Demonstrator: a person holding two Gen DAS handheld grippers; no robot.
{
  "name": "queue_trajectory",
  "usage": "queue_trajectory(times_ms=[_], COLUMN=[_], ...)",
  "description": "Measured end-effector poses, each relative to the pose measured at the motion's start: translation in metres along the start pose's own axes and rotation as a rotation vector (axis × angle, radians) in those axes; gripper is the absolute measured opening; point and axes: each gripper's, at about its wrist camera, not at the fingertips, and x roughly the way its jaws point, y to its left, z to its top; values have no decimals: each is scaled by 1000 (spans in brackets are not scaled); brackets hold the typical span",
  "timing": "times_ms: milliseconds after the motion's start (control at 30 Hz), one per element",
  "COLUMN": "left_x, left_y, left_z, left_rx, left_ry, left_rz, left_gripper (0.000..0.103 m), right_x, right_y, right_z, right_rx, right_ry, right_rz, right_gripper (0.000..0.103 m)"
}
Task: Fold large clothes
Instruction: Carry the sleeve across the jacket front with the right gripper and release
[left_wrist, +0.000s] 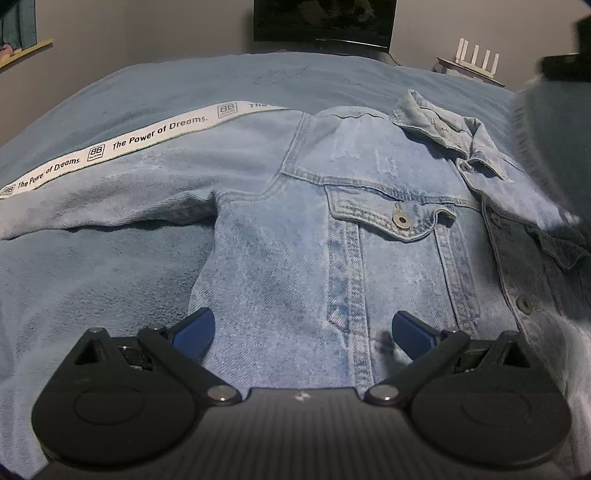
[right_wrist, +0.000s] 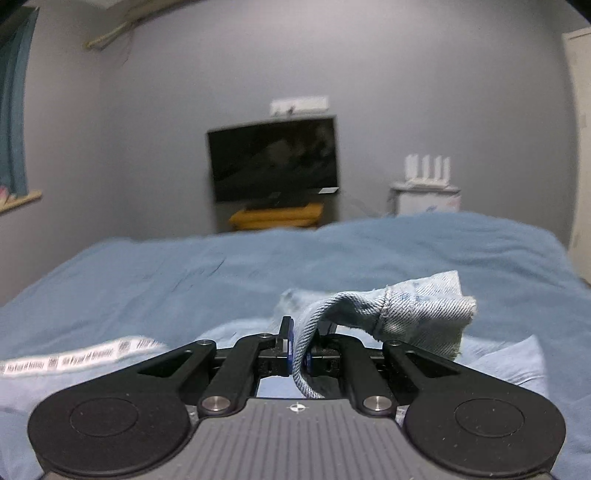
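Note:
A light blue denim jacket (left_wrist: 332, 229) lies front up on a blue blanket (left_wrist: 110, 280), collar at the far right, one sleeve stretched out to the left. My left gripper (left_wrist: 303, 332) is open and empty, low over the jacket's lower front panel. My right gripper (right_wrist: 298, 350) is shut on a fold of the jacket's denim (right_wrist: 417, 314) and holds it lifted above the bed. A blurred dark shape at the right edge of the left wrist view (left_wrist: 554, 129) is the lifted cloth and right gripper.
A white printed strap (left_wrist: 110, 144) lies along the sleeve's far side, also in the right wrist view (right_wrist: 74, 356). Beyond the bed stand a TV (right_wrist: 273, 162) on a yellow stand and a white router (right_wrist: 426, 171) on a small cabinet.

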Motion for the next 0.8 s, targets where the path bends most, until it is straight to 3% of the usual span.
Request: queue_trajectory(times_ms=[333, 367, 467, 633, 800], left_x=[-2, -3, -2, -2, -9], left_y=[4, 3, 2, 3, 6], left_z=[1, 1, 1, 1, 3], left_rx=[-24, -21, -12, -7, -23], left_ry=[-5, -6, -6, -17, -70], left_rz=[-20, -19, -16, -20, -49], left_gripper=[103, 103, 103, 103, 103], right_x=[54, 58, 70, 55, 18], right_y=[78, 84, 89, 64, -4], right_z=[-11, -13, -19, -17, -20], right_rx=[-35, -34, 0, 102, 227], right_ry=[128, 160, 279, 261, 227], right_rz=[168, 195, 265, 249, 224], right_gripper=[8, 12, 35, 51, 52])
